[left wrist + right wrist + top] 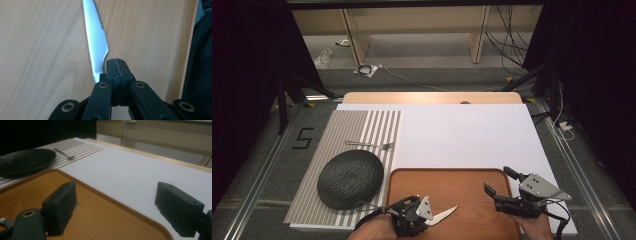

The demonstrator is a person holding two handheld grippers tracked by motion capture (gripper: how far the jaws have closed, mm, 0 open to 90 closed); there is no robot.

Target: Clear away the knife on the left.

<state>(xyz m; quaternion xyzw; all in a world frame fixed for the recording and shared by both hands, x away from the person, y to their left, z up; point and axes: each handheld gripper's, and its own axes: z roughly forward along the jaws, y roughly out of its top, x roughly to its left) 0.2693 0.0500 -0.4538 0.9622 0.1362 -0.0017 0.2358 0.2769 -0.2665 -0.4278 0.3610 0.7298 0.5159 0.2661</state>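
Over wooden tray (pixel 472 200), left tongs (pixel 430 216) clamp knife (pixel 444 214); right tongs (pixel 501 182) gape.

black plate (pixel 350 178), fork (pixel 370 145), striped placemat (pixel 346 131)

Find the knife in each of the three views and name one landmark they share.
High view: the knife lies low at centre, its blade pointing right from the left gripper.
Left gripper view: blade rises from the shut jaws towards the top edge.
Right gripper view: I cannot pick it out for certain.
Shared landmark: the wooden tray.
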